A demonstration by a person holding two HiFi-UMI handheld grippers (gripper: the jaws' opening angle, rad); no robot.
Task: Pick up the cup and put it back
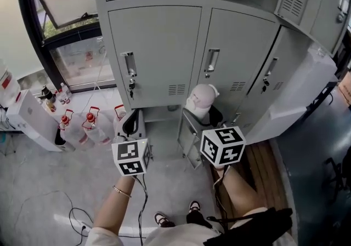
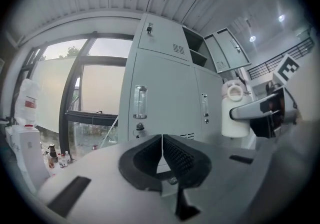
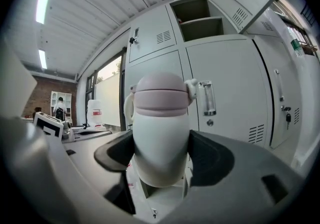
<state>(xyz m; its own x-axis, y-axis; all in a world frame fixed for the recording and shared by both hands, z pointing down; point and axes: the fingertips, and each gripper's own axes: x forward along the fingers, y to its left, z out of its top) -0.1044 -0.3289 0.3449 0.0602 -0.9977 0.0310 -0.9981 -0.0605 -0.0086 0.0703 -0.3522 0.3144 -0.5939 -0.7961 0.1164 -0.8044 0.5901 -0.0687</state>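
Clamped in the right gripper (image 3: 161,154): a white rounded plastic cup with a pale pink lid and a loop handle (image 3: 161,118), upright, gripped round its lower body by 2 black pads (image 3: 212,160), 1 on each side. Held up in the air in front of the tall grey metal locker bank (image 1: 159,47), in line with the handle of a closed lower door. From the head view, close before the locker bank's middle lower doors and above a small grey metal frame (image 1: 188,136) at its foot, kind unclear.

Left gripper (image 2: 161,143) with jaws pressed together, only a hairline seam between the black ribbed pads (image 2: 182,158). Aimed at the locker bank too, left of the cup and apart from it. Cup and right gripper both in sight at the right side of the left gripper view.

Left of the locker bank, on the pale floor (image 1: 175,190): a cluster of clear bottles with red caps (image 1: 88,127), and farther left a white boxy appliance (image 1: 27,119). Beside the locker bank's left flank, a dark-framed window (image 1: 60,15). Near the locker bank's top right, 1 upper door swung open on a shelved compartment (image 3: 200,18). Right of the locker bank's foot, a strip of brown wooden boards (image 1: 263,162). Back from the locker bank, below both grippers, a black cable (image 1: 143,201) hanging toward the floor and 2 dark shoes with white trim (image 1: 193,206).
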